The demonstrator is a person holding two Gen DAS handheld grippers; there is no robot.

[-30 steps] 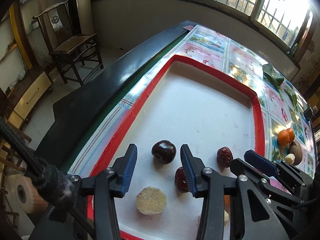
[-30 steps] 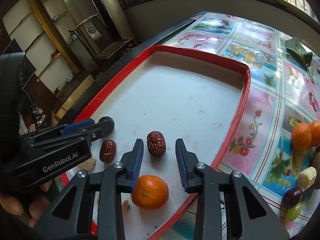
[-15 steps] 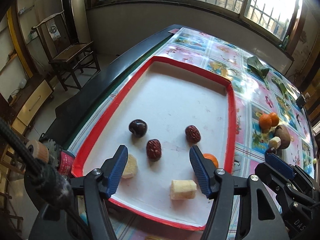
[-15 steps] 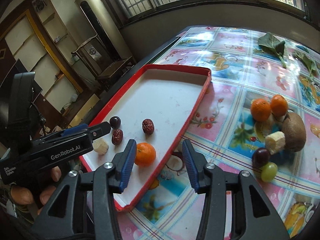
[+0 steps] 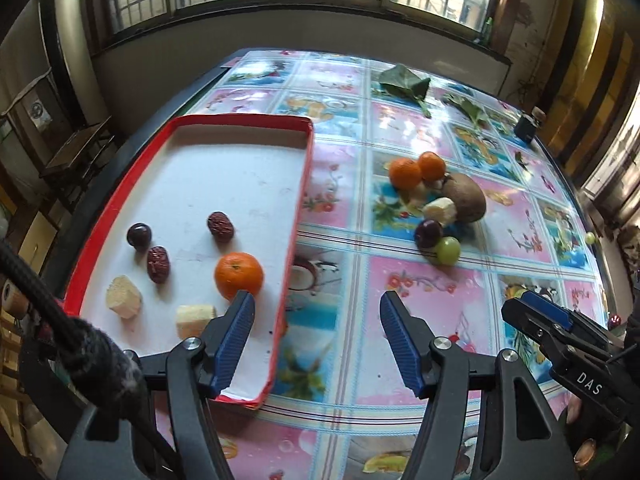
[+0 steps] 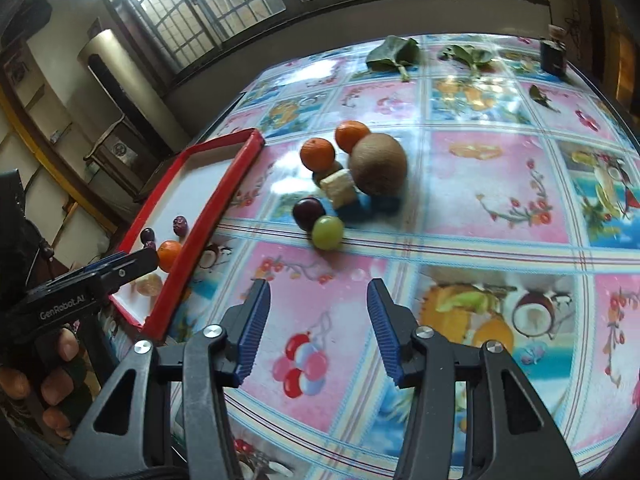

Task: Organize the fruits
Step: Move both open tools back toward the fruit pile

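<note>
A red-rimmed white tray (image 5: 306, 168) holds an orange (image 5: 239, 275), two red dates (image 5: 220, 225), a dark plum (image 5: 139, 235) and two pale banana chunks (image 5: 124, 296). On the table to its right lies a pile: two oranges (image 6: 318, 154), a kiwi (image 6: 379, 168), a banana chunk (image 6: 340, 187), a dark plum (image 6: 308, 213) and a green grape (image 6: 327, 232). My left gripper (image 5: 316, 312) is open and empty, above the tray's right rim. My right gripper (image 6: 318, 300) is open and empty, above the tablecloth in front of the pile.
Green leaves (image 5: 404, 86) and a small dark jar (image 6: 553, 58) lie at the table's far side. A stray green grape (image 5: 590, 237) sits near the right edge. A wooden chair (image 5: 76, 152) stands beyond the table's left edge.
Both grippers have drawn back from the tray and swung right towards the fruit pile. The right gripper left the orange in the tray. Both stayed open.
</note>
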